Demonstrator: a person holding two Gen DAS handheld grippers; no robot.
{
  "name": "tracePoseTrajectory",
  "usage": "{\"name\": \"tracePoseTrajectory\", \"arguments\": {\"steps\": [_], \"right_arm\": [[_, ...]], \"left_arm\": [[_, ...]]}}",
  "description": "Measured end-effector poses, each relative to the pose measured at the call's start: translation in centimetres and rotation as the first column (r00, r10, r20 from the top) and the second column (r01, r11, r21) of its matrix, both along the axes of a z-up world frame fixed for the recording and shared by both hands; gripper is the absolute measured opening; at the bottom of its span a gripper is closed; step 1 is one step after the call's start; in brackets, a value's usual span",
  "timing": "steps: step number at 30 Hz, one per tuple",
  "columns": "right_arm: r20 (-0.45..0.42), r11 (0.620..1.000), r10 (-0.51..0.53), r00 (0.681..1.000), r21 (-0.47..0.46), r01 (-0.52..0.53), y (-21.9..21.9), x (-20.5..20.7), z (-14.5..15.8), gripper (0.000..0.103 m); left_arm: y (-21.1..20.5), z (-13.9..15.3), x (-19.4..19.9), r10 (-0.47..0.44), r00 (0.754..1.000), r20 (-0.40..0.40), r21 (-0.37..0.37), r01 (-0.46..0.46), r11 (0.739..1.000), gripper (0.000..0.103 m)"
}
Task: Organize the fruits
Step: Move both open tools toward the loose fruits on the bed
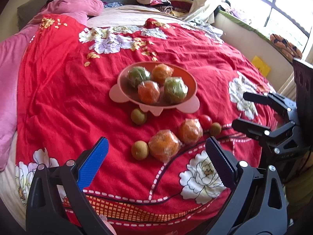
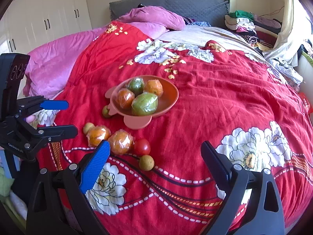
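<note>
Both grippers, left (image 1: 156, 152) and right (image 2: 155, 154), gape empty above bedspread's (image 1: 195, 54) near edge; wrapped oranges (image 1: 164, 145) lie loose ahead, short of bowl (image 1: 125, 72).

We were in a home bedroom: a bed (image 2: 215, 98) with headboard (image 2: 195, 5), wardrobe (image 2: 49, 17), folded clothes (image 2: 244, 25).

Glossy film-wrapped oranges (image 1: 164, 145) in a matt plastic bowl (image 1: 187, 74) on wrinkled cloth bedspread (image 1: 205, 58).
</note>
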State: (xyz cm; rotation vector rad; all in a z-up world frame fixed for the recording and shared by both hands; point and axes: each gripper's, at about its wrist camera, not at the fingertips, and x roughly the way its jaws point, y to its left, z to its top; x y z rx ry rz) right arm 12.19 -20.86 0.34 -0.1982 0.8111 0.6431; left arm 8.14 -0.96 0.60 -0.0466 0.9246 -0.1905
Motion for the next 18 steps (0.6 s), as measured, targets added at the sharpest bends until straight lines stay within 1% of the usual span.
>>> {"name": "tracePoseTrajectory", "arguments": {"steps": [6, 12, 15, 18], "right_arm": [[-0.010, 1.000, 0.006, 1.000, -0.022, -0.006, 0.0, -0.4, -0.8, 0.094], [-0.036, 0.999, 0.019, 0.999, -0.032, -0.021, 0.2, -0.9, -1.8, 0.092], [-0.047, 0.999, 0.024, 0.999, -0.041, -0.026, 0.3, -1.0, -2.3, 0.092], [-0.046, 0.998, 0.029, 0.999, -0.049, -0.031, 0.4, -1.0, -2.5, 0.087]], "left_arm": [[-0.6, -0.9, -0.5, -0.044, 0.999, -0.015, 0.032, 0.045, 0.998, 0.093], [-1.2, -1.1, -0.4, -0.094, 0.995, -0.010, 0.056, 0.095, 0.994, 0.093], [-1.5, -1.3, -0.1, -0.128, 0.992, -0.017, 0.085, 0.129, 0.988, 0.091], [-1.8, -1.8, 0.2, -0.168, 0.985, -0.036, 0.097, 0.171, 0.980, 0.085]]}}
